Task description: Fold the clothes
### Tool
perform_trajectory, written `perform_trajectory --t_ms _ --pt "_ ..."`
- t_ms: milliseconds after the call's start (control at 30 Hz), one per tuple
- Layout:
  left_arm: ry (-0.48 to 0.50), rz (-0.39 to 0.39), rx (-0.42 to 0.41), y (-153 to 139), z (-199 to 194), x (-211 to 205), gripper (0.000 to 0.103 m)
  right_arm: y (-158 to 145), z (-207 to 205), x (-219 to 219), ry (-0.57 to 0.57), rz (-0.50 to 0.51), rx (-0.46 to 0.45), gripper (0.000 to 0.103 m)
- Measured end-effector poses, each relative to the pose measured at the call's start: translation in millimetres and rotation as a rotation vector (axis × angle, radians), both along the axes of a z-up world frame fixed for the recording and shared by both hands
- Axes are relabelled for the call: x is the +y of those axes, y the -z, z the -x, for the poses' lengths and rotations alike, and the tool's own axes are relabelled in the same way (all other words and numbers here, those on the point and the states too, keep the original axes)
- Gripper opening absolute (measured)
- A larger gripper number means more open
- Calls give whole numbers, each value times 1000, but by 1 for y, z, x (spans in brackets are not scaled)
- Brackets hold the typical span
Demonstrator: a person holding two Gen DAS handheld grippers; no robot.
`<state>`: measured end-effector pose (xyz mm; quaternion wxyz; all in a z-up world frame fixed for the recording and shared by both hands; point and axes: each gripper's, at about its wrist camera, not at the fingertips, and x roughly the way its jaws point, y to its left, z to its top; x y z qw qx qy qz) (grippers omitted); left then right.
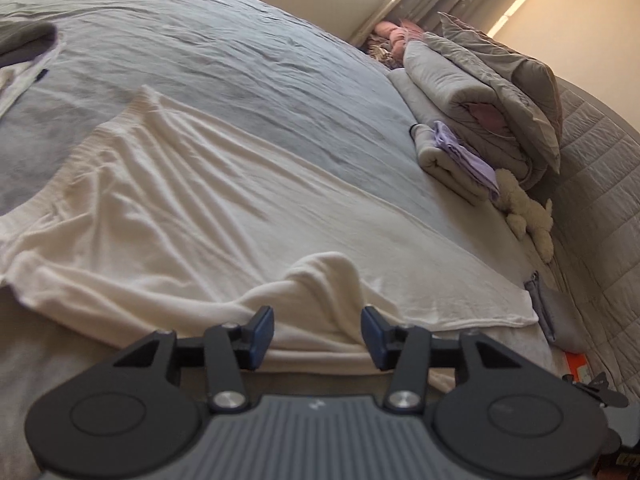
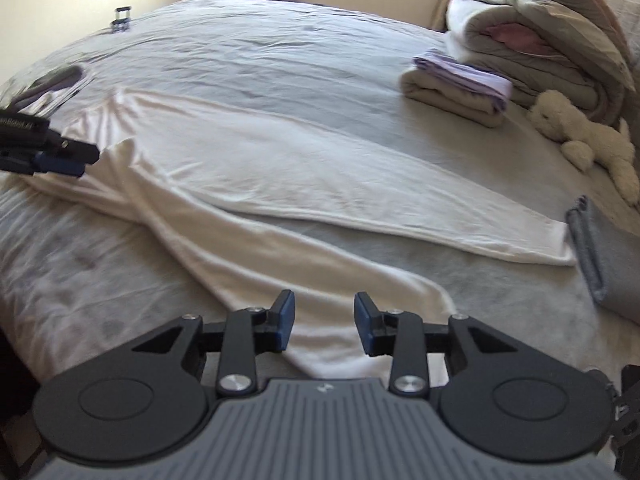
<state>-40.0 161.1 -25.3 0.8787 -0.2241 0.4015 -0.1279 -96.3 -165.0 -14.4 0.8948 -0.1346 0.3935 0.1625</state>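
Note:
A cream long-sleeved shirt (image 1: 192, 216) lies spread on the grey bed sheet (image 1: 224, 52). It also shows in the right wrist view (image 2: 280, 160), with one sleeve (image 2: 320, 280) running toward the camera. My left gripper (image 1: 317, 334) is open, its jaws on either side of a raised fold of the shirt. My right gripper (image 2: 325, 326) is open, its jaws over the end of the sleeve. The left gripper also shows at the left edge of the right wrist view (image 2: 60, 160), at the shirt's shoulder.
Folded bedding (image 2: 532, 36) and a folded towel stack (image 2: 456, 84) lie at the head of the bed. A cream plush toy (image 2: 580, 136) sits beside them. A folded grey garment (image 2: 604, 256) lies right of the shirt. Dark clothes (image 1: 24, 40) lie far left.

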Motion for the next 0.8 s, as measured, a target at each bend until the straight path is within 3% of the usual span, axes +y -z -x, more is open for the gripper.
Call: perform_trajectory --t_ms 367,800 --pt "-8 8 21 -2 13 15 49 23 19 24 -64 44 25 37" --pt "156 47 77 17 12 -51 47 26 31 -21 33 57 14 37"
